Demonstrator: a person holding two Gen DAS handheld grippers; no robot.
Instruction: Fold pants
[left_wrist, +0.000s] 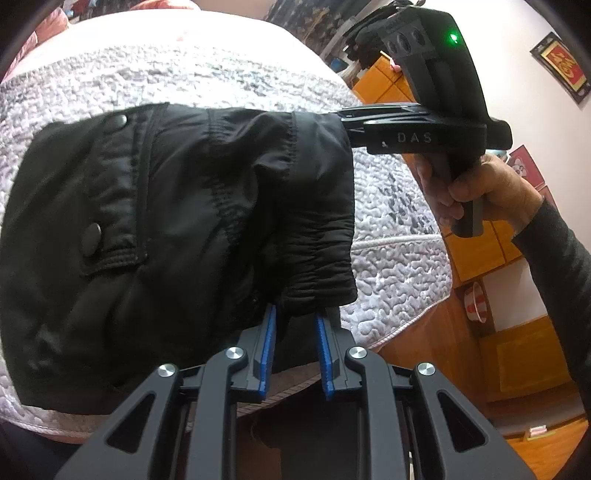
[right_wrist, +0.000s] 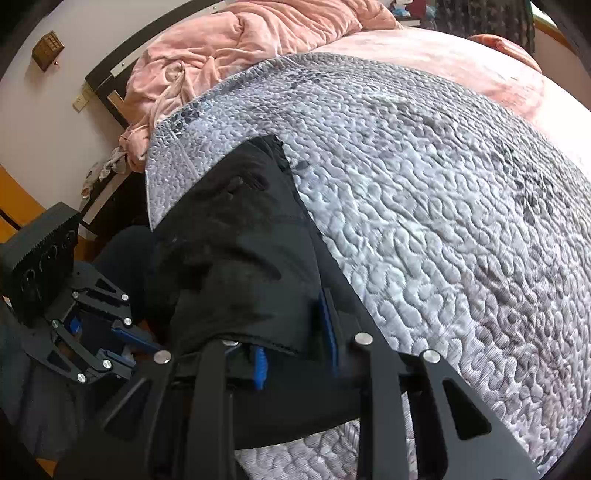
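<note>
Black pants (left_wrist: 166, 206), bunched and with snap buttons showing, hang over a grey quilted bedspread (left_wrist: 184, 74). At the bottom of the left wrist view my left gripper (left_wrist: 295, 314) is shut on the near edge of the pants, cloth pinched between its blue pads (left_wrist: 269, 332). My right gripper (left_wrist: 345, 123) grips the far corner of the same edge, held by a hand (left_wrist: 476, 192). In the right wrist view the pants (right_wrist: 240, 240) drape over my right gripper (right_wrist: 295, 332) and hide most of its fingers. The left gripper (right_wrist: 144, 354) sits low at the left there.
The bedspread (right_wrist: 443, 221) covers most of the bed, with a crumpled pink duvet (right_wrist: 229, 48) at the head end by a dark headboard (right_wrist: 107, 74). Orange wooden cabinets (left_wrist: 476, 251) and a bowl (left_wrist: 476, 299) stand beyond the bed's edge.
</note>
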